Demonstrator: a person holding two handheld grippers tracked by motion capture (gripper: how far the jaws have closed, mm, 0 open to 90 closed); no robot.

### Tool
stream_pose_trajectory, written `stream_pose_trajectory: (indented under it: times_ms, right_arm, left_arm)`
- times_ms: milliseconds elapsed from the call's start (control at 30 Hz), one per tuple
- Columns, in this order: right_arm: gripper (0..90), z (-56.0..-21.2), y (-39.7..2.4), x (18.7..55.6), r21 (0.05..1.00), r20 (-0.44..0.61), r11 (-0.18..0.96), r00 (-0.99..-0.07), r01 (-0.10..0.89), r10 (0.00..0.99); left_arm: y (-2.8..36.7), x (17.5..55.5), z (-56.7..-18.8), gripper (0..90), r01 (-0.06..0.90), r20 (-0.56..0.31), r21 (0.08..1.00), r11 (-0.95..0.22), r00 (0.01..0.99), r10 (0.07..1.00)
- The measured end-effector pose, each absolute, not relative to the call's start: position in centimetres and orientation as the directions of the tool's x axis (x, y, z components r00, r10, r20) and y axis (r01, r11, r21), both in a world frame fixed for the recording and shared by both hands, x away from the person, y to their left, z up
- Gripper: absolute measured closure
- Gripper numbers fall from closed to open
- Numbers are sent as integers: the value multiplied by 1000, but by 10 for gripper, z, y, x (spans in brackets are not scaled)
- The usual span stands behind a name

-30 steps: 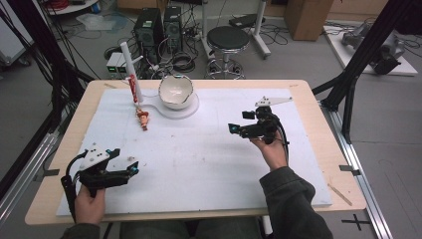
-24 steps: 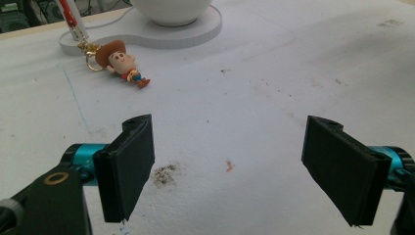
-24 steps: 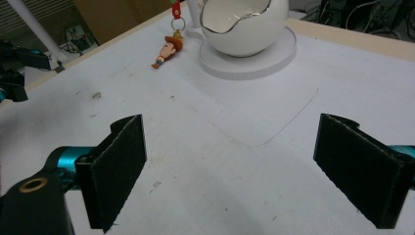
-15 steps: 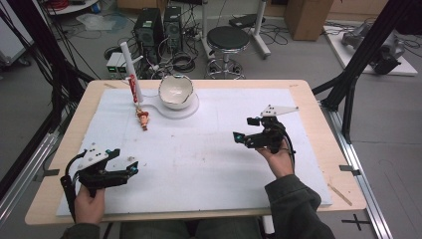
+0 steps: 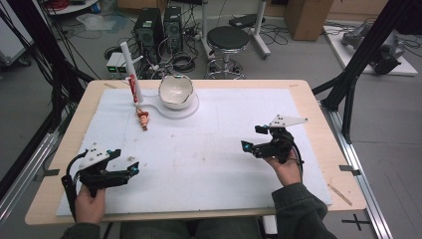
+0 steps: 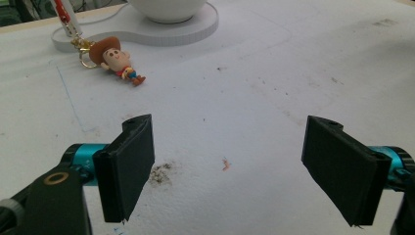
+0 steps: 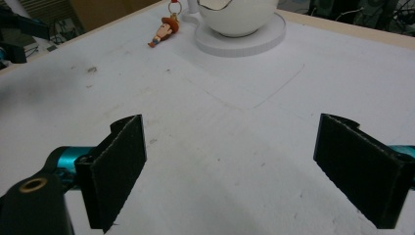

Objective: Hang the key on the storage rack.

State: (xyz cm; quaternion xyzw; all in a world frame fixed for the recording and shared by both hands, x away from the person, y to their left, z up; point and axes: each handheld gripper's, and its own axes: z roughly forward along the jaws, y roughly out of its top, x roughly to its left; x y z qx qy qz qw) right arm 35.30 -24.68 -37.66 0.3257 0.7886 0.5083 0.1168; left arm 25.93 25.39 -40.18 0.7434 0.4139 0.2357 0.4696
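In the high view the left tool (image 5: 130,169) sits low at the near left of the white-covered wooden tabletop (image 5: 219,149), jaws spread and empty, while the right tool (image 5: 251,139) hovers at the near right, also spread and empty, a grey three-cornered plate on top. Far ahead of both stand a white chipped bowl (image 5: 175,91) on a round white base (image 5: 186,109), a small cowboy-figure keychain (image 5: 144,119) beside it, and a white upright post with a red clip (image 5: 132,79). The left gripper view shows its black padded jaws wide apart over stained foam, the cowboy (image 6: 117,59) ahead-left. The right gripper view shows the bowl (image 7: 237,17) ahead, the cowboy (image 7: 164,30) left of it. No writing is legible.
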Motion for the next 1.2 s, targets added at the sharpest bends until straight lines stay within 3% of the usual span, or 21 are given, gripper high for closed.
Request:
stream_pose_trajectory:
  times_ms: [1200]
  right_arm:
    - [115, -396, -301, 312, 882, 128, 238, -693, 407, 709]
  left_arm:
    - [255, 259, -405, 204, 400, -50, 888, -226, 574, 817]
